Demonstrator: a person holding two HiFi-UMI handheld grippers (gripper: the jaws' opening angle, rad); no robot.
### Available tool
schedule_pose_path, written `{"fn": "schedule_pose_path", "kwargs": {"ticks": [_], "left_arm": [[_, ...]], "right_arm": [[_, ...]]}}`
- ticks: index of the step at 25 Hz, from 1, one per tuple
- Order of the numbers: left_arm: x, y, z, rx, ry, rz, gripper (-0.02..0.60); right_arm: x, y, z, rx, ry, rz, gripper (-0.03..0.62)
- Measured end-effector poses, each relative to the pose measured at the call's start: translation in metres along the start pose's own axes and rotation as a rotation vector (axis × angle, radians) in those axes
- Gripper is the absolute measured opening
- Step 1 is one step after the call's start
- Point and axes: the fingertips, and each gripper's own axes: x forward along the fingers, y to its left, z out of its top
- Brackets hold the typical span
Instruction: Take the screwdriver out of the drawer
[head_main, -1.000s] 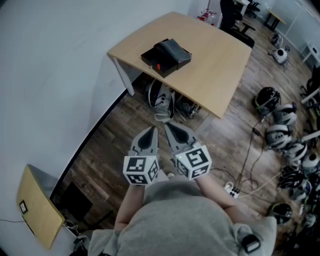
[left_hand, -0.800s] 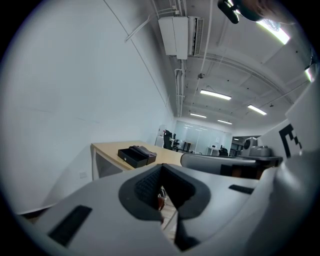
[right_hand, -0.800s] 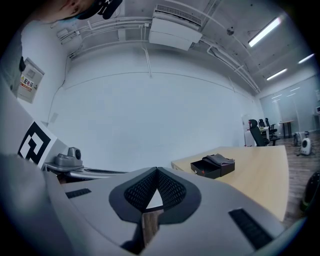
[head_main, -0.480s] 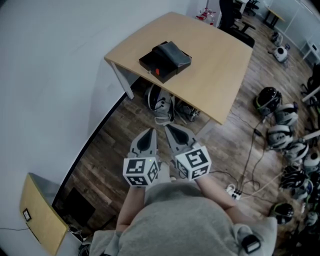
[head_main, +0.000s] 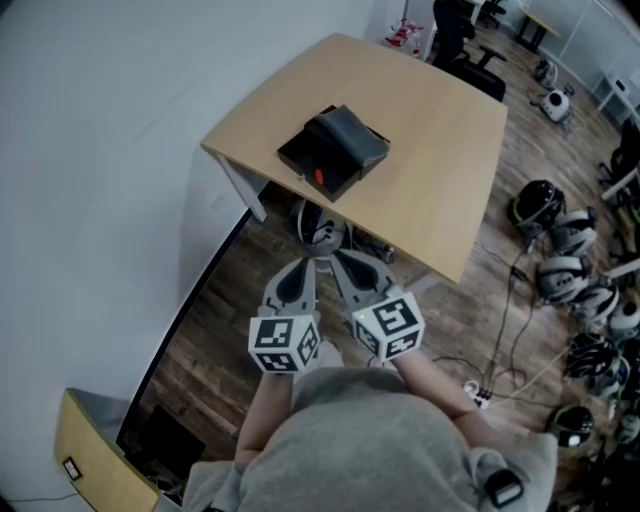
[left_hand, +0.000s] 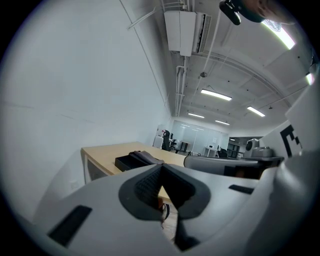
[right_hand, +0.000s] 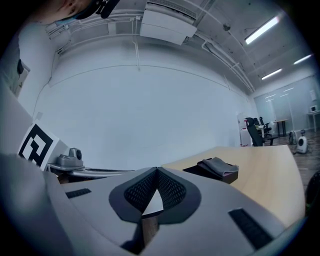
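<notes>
A black box-like drawer unit (head_main: 333, 150) with a grey top lies on the light wooden table (head_main: 440, 110), near its left edge. A small red piece (head_main: 319, 177) shows at the unit's near end; no screwdriver can be made out as such. My left gripper (head_main: 300, 270) and right gripper (head_main: 348, 266) are held side by side over the floor, short of the table's near edge, both pointing at it. Both are shut with nothing in them. The left gripper view shows shut jaws (left_hand: 161, 167) and the box (left_hand: 135, 161) beyond; the right gripper view shows shut jaws (right_hand: 157, 170) and the box (right_hand: 214, 169).
A white wall runs along the left. Shoes and bags (head_main: 322, 222) lie under the table. Several helmets (head_main: 560, 265) and cables (head_main: 500, 330) cover the floor at the right, with a power strip (head_main: 478, 395). A wooden panel (head_main: 95, 455) stands at the lower left.
The table and the box have come nearer and lower in the head view as I moved toward them. Both grippers stay shut, side by side.
</notes>
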Motion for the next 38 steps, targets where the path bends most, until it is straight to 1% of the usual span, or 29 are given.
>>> {"fn": "schedule_pose_path", "kwargs": {"ticks": [7,17,23,29,33,38], "left_arm": [[0.044,0.044,0.031,0.008,0.009,-0.028,0.0],[0.101,0.108,0.063,0.014,0.02,-0.082,0.0],[0.13,0.134,0.071,0.017,0.033,-0.125,0.0],[0.147,0.154,0.071,0.004,0.06,-0.161,0.0],[0.158,0.168,0.063,-0.008,0.083,-0.164,0.0],[0.173,0.175,0.055,-0.033,0.109,-0.157,0.0]], "right_arm": [[0.065,-0.017,0.023,0.007,-0.003,-0.017,0.0],[0.15,-0.041,0.041,0.028,-0.009,-0.087,0.0],[0.186,-0.059,0.041,0.03,0.009,-0.14,0.0],[0.207,-0.078,0.036,0.037,0.038,-0.209,0.0],[0.22,-0.094,0.025,0.026,0.088,-0.236,0.0],[0.225,-0.123,0.017,0.027,0.149,-0.271,0.0]]}}
